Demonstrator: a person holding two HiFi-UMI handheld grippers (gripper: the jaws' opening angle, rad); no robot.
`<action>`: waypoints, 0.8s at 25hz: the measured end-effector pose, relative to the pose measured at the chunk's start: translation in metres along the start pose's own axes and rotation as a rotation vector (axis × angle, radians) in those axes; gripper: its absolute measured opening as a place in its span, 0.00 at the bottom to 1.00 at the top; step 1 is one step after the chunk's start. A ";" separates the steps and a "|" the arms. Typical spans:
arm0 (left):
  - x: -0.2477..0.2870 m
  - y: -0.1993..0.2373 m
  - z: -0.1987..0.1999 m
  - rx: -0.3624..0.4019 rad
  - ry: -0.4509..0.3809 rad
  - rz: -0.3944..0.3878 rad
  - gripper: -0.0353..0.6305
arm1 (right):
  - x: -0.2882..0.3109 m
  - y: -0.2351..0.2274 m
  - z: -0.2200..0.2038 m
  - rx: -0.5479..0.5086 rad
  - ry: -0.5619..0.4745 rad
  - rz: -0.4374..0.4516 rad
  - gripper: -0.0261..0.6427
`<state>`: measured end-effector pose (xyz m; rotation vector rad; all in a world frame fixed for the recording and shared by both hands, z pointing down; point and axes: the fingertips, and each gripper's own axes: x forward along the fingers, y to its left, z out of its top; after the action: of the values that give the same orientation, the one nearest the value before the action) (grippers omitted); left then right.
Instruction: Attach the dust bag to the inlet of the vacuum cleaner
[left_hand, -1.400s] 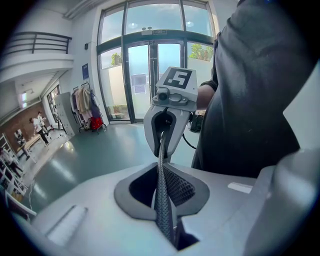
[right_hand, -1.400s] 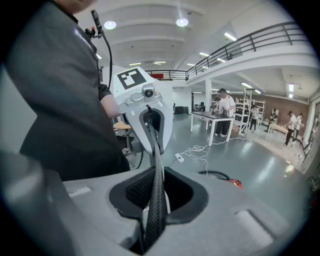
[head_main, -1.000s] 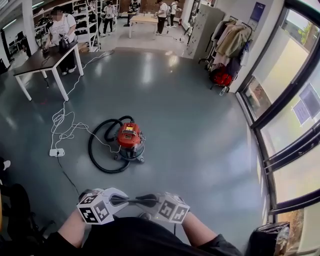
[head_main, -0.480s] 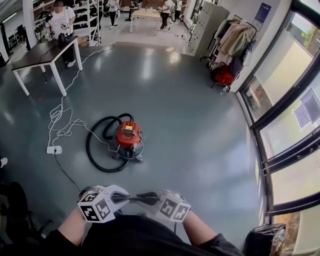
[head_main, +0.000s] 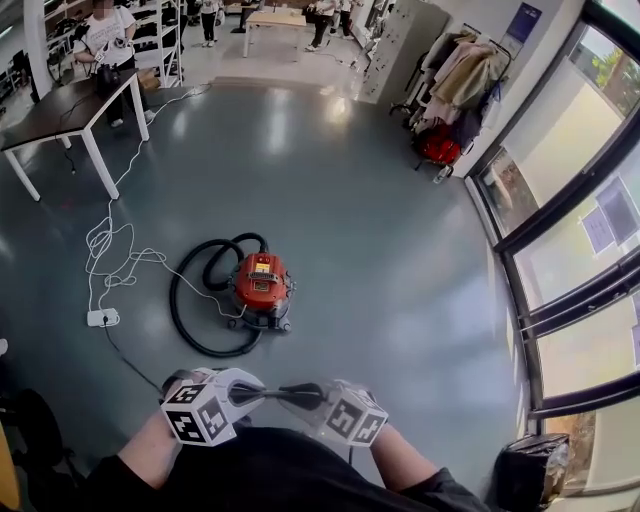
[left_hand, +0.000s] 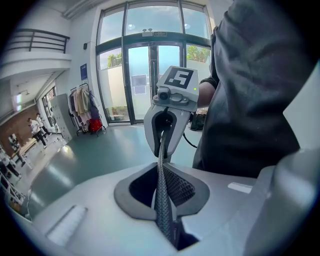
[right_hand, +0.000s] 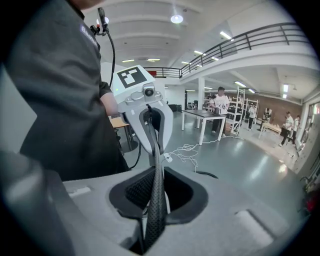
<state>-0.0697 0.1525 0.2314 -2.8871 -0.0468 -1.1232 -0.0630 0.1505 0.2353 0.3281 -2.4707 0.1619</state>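
Observation:
The red vacuum cleaner (head_main: 262, 284) stands on the grey floor a couple of steps ahead in the head view, its black hose (head_main: 198, 305) looped round its left side. My left gripper (head_main: 262, 393) and right gripper (head_main: 291, 394) point at each other close to my body. Both are shut on the ends of the dust bag (head_main: 276, 393), a flat dark grey woven piece seen edge-on. In the left gripper view the bag (left_hand: 161, 182) runs from my own jaws to the right gripper (left_hand: 164, 125). The right gripper view mirrors this, with the bag (right_hand: 156, 187) reaching to the left gripper (right_hand: 150, 122).
A white cable and power strip (head_main: 102, 317) trail left of the vacuum towards a dark table (head_main: 55, 112) with a person (head_main: 105, 35) behind it. A coat rack (head_main: 455, 90) and glass doors (head_main: 575, 225) line the right side. A black bag (head_main: 530, 465) sits low right.
The person has walked forward with both grippers, so the table has slid left and the far wall is nearer. Both grippers keep their hold on the bag and the same pose.

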 end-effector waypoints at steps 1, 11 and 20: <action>-0.004 0.008 -0.005 0.004 -0.004 -0.005 0.12 | 0.007 -0.006 0.005 0.001 0.004 -0.007 0.09; -0.035 0.066 -0.045 0.043 -0.036 -0.059 0.12 | 0.059 -0.052 0.037 0.031 0.057 -0.078 0.09; -0.020 0.089 -0.040 0.025 -0.034 -0.044 0.12 | 0.056 -0.077 0.028 0.020 0.060 -0.061 0.09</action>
<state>-0.1080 0.0615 0.2448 -2.8974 -0.1254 -1.0718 -0.1009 0.0599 0.2497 0.4012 -2.3985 0.1685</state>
